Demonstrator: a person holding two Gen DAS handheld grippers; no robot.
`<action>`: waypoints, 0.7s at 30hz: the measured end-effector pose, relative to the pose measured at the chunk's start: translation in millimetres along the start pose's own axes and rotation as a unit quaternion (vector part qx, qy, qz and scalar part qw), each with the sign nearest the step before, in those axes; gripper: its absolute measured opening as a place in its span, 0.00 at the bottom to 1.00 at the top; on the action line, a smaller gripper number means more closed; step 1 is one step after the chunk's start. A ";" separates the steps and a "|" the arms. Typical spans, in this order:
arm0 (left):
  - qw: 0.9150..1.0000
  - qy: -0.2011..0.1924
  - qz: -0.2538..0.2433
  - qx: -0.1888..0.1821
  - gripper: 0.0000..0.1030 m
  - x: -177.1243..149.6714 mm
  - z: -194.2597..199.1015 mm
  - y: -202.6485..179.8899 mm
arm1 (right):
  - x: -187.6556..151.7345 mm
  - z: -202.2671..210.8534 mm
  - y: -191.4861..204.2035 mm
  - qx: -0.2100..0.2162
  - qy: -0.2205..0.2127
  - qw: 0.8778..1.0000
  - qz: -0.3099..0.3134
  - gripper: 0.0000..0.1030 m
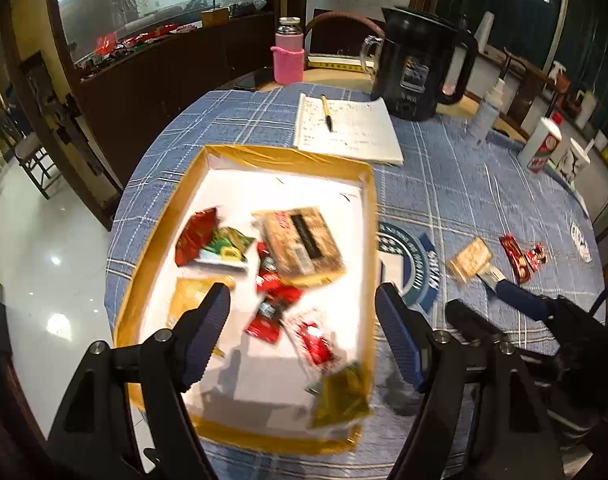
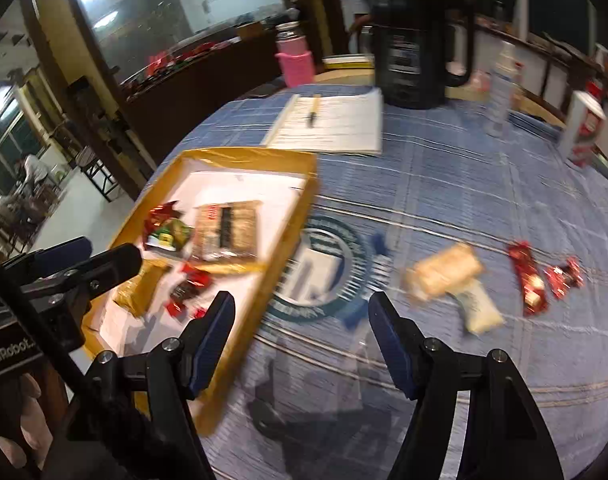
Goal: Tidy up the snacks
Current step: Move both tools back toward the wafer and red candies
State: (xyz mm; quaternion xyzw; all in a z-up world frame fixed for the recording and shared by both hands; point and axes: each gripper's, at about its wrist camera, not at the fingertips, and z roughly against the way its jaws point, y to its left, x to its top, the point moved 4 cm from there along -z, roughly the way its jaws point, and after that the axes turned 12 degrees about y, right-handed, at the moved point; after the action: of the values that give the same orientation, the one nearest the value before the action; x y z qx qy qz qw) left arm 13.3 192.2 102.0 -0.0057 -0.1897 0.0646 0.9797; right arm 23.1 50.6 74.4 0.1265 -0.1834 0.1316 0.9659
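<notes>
- Sitting loose on the blue checked tablecloth [image 2: 464,168], the snacks still to be sorted are a pale biscuit pack [image 2: 444,270], a white wrapper [image 2: 480,308] just beside it, a long red bar [image 2: 528,280] and a small red sweet [image 2: 564,276].
- The cardboard box [image 1: 240,152] already holds several others: a large brown cracker pack [image 1: 300,240], red and green packets [image 1: 212,240], red sachets [image 1: 276,300] and an olive-green packet [image 1: 340,396] near its front corner.
- Risk: that olive-green packet lies close to the box rim, so a careless pass, I judge, could flick it out; thin, slippery wrappers may also slide from a shallow pinch.
- Risk: both grippers work close together, so a reach across might clash the tools or shove the light box.
- Left gripper [image 1: 304,300] hangs over the box, jaws wide, nothing between them.
- Right gripper [image 2: 302,308] hovers above the cloth's printed emblem [image 2: 324,268], jaws wide and empty, well short of the loose snacks.
</notes>
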 end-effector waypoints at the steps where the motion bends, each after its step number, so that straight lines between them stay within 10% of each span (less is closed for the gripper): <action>1: 1.000 -0.001 -0.003 -0.002 0.73 -3.0 1.5 -6.4 | -4.3 5.5 -11.4 -0.003 -0.002 1.000 -0.007 0.68; 21: 0.997 -0.018 -0.075 0.004 0.73 -33.8 24.7 -131.1 | -68.3 67.6 -169.5 -0.061 -0.023 0.992 -0.104 0.68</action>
State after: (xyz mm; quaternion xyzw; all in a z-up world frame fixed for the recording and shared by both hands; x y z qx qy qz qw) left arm -10.7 57.5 117.0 0.0139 -0.2072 -0.0080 0.9782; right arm -9.0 -141.6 75.6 0.0885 -0.1993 0.0156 0.9758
